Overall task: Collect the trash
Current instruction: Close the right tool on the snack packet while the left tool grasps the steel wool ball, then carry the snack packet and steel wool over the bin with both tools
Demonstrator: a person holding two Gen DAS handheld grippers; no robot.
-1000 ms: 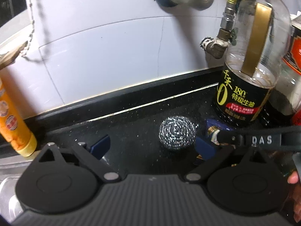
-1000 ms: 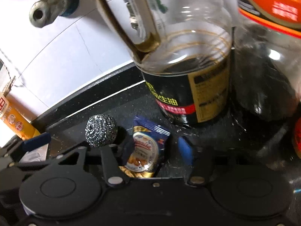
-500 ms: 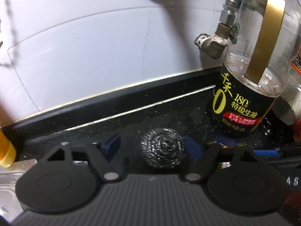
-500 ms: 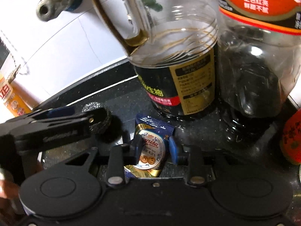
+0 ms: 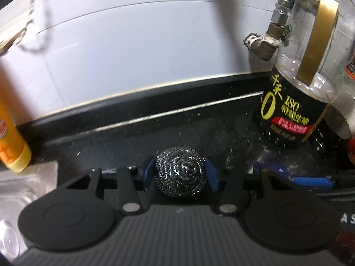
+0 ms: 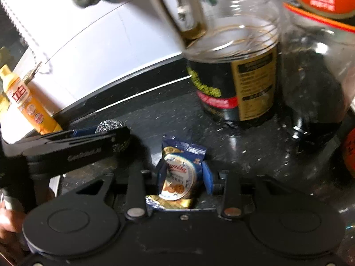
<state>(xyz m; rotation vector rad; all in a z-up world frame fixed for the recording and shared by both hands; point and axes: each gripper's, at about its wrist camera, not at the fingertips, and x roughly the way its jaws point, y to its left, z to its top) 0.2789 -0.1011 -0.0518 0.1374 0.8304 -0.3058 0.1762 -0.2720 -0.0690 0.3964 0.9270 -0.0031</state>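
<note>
The left claw (image 5: 180, 173) has its two blue pads on each side of the shiny steel scrubber ball (image 5: 180, 174). The jaws are closing, and the pads look like they touch the ball's sides. The ball sits on the dark counter (image 5: 177, 130), right in the middle of the claw.

The right claw (image 6: 183, 175) has the blue cookie wrapper (image 6: 180, 173) between its pads. Its jaws are opening a little, but both pads press on the wrapper's sides, and the wrapper looks squeezed and crinkled. The wrapper stands up between the pads, with its gold end down near the claw's body.

Just in front of the right claw, and a bit to the right, stand two big sauce bottles: one with a black label (image 6: 235, 82) and one with an orange label (image 6: 317, 66). A yellow bottle (image 5: 13, 148) stands far to the left of the left claw.

What could go wrong? The wrapper is thin and slippery, so it could slide out if the right claw lets go more. The ball is round and springy, so it could pop out if the pads squeeze off-center. The two claws are close together and could bump. A fast lift could knock the sauce bottles over.
</note>
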